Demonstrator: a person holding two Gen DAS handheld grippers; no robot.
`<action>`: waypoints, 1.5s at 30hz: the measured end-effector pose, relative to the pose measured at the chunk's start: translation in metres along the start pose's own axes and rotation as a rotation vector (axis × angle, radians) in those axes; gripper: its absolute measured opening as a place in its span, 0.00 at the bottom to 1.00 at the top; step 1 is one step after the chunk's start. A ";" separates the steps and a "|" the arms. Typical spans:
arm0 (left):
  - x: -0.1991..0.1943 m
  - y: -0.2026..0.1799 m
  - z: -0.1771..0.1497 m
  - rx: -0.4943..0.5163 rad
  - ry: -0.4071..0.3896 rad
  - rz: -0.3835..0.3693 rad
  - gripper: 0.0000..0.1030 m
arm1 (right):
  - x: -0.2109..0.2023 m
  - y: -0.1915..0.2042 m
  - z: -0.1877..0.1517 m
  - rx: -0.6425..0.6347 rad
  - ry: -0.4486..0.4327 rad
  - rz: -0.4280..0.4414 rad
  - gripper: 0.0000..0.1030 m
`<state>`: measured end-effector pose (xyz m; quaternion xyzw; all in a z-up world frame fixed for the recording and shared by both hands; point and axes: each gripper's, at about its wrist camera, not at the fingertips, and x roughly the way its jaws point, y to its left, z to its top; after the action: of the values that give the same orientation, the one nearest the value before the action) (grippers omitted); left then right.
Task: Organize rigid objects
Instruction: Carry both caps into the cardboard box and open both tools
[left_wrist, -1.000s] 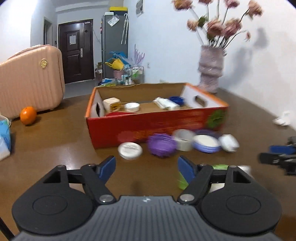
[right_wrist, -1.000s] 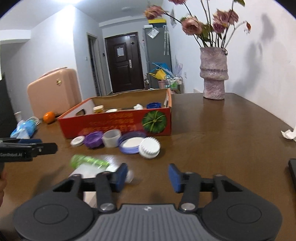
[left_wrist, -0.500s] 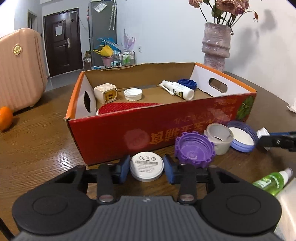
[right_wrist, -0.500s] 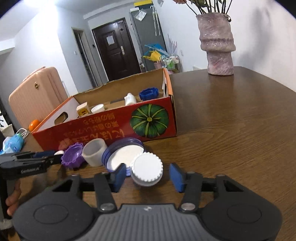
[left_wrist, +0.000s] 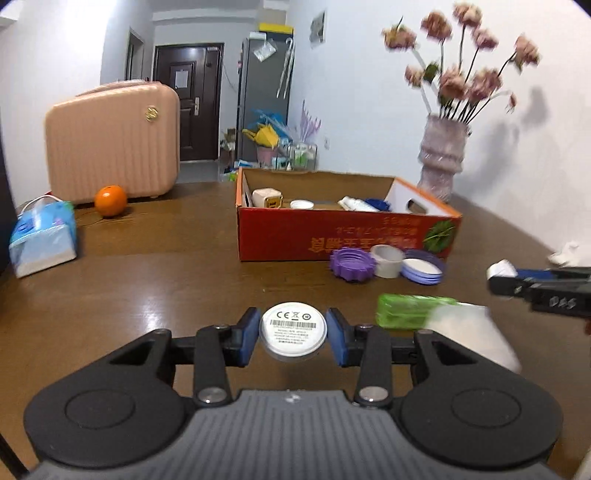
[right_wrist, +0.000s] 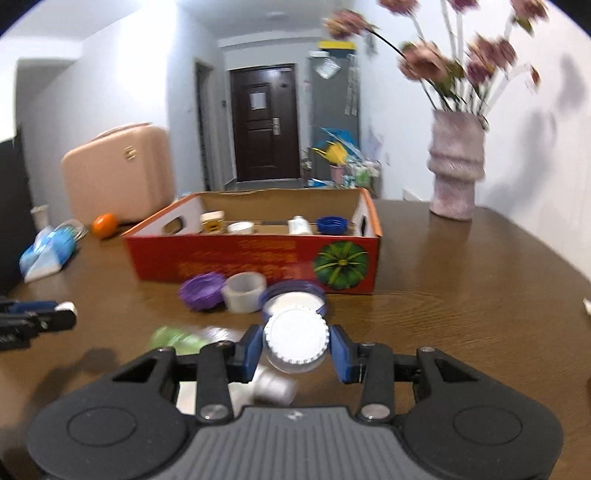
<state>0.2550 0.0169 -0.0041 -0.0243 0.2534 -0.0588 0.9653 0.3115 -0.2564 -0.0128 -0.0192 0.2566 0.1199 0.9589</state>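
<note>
My left gripper (left_wrist: 293, 334) is shut on a white round disc with a CE label (left_wrist: 293, 332) and holds it above the table. My right gripper (right_wrist: 295, 347) is shut on a white ridged lid (right_wrist: 296, 339), also lifted. The red cardboard box (left_wrist: 347, 240) stands ahead, also in the right wrist view (right_wrist: 255, 262); it holds a white charger, a small lid, a white bottle and a blue cap. In front of it lie a purple cap (left_wrist: 352, 264), a white cup-like lid (left_wrist: 386, 260) and a blue-rimmed lid (left_wrist: 423, 270).
A green spray bottle (left_wrist: 410, 310) lies on white paper on the brown table. A vase of flowers (left_wrist: 443, 162) stands back right. An orange (left_wrist: 110, 199), a pink suitcase (left_wrist: 110, 142) and a tissue pack (left_wrist: 42, 238) are at the left.
Both grippers have closed on their objects, lifted them and drawn back from the box. The left holds the white disc, the right the ridged lid.
</note>
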 end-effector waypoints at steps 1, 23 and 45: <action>-0.011 -0.002 -0.002 0.003 -0.009 -0.002 0.39 | -0.008 0.006 -0.003 -0.010 -0.002 0.006 0.38; -0.097 -0.008 -0.034 -0.017 -0.106 -0.013 0.39 | -0.096 0.068 -0.035 -0.117 -0.062 0.074 0.38; 0.040 0.026 0.095 0.016 -0.041 -0.123 0.39 | 0.002 0.036 0.061 -0.092 -0.077 0.107 0.38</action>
<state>0.3392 0.0393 0.0569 -0.0336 0.2313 -0.1196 0.9649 0.3347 -0.2147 0.0400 -0.0448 0.2143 0.1834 0.9583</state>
